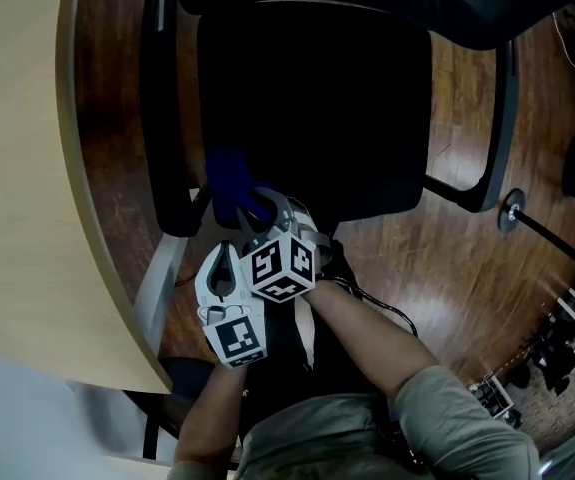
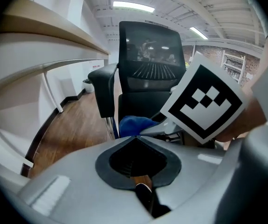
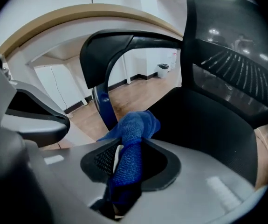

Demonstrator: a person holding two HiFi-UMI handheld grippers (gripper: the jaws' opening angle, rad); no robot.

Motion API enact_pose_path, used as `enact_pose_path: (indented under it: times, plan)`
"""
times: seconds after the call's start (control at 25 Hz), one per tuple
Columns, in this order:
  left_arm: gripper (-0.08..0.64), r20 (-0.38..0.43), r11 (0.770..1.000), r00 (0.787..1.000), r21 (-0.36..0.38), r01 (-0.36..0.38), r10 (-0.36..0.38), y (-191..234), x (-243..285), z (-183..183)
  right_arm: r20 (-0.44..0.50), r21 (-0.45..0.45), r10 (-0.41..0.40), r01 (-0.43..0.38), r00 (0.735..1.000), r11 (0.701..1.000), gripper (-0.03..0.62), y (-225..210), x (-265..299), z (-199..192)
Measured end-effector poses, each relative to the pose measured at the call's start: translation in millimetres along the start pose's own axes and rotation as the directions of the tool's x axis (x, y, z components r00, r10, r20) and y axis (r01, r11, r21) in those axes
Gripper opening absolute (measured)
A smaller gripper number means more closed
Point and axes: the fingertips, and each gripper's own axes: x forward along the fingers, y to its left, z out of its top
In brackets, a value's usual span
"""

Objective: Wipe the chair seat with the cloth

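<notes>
The black chair seat (image 1: 317, 108) fills the middle of the head view. A blue cloth (image 1: 229, 180) lies bunched at the seat's near left corner, with my right gripper (image 1: 255, 213) shut on it. In the right gripper view the cloth (image 3: 134, 125) runs out between the jaws of the right gripper (image 3: 132, 143) and folds over above the seat (image 3: 208, 125). My left gripper (image 1: 229, 258) hangs just behind and left of the right one, off the seat. Its jaws (image 2: 134, 138) stand together with nothing between them. The cloth (image 2: 134, 124) shows beyond them.
A curved wooden desk (image 1: 27, 168) runs along the left. The chair's armrests (image 1: 167, 118) (image 1: 502, 118) flank the seat, and its backrest (image 2: 150, 55) rises behind. Wooden floor (image 1: 447, 268) lies to the right, with a round stand base (image 1: 512, 210) and cables.
</notes>
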Motion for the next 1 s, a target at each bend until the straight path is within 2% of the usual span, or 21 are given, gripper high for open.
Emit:
enact_pose_path:
  times: [0.24,0.4,0.56,0.76,0.88,1.0]
  plan:
    - [0.005,-0.042,0.998,0.999,0.047,0.036,-0.034,-22.6,11.2,-6.0,0.003,0.043,-0.034,0.034,0.999,0.999,0.103,-25.5,-0.9,-18.8]
    - [0.005,-0.042,0.994,0.997,0.075,0.075,-0.072,-50.4,20.2,-1.8,-0.008,0.102,-0.095,0.095,0.995,0.99,0.103,-56.7,-18.0,-42.7]
    - [0.005,-0.034,0.986,0.991,0.11,0.129,-0.126,-88.7,31.9,10.9,-0.033,0.184,-0.17,0.174,0.985,0.967,0.101,-96.2,-44.9,-72.6]
    - [0.005,-0.01,0.968,0.98,0.151,0.199,-0.2,-140.8,44.3,30.8,-0.078,0.288,-0.269,0.28,0.96,0.916,0.101,-144.1,-82.7,-114.7]
    - [0.005,-0.015,0.947,0.965,0.189,0.258,-0.26,-172.0,47.6,41.3,-0.106,0.364,-0.329,0.345,0.938,0.865,0.101,-170.2,-104.8,-141.6]
    - [0.005,-0.015,0.936,0.959,0.214,0.278,-0.281,-197.1,48.9,39.3,-0.133,0.425,-0.38,0.399,0.915,0.813,0.101,-193.8,-128.7,-168.3]
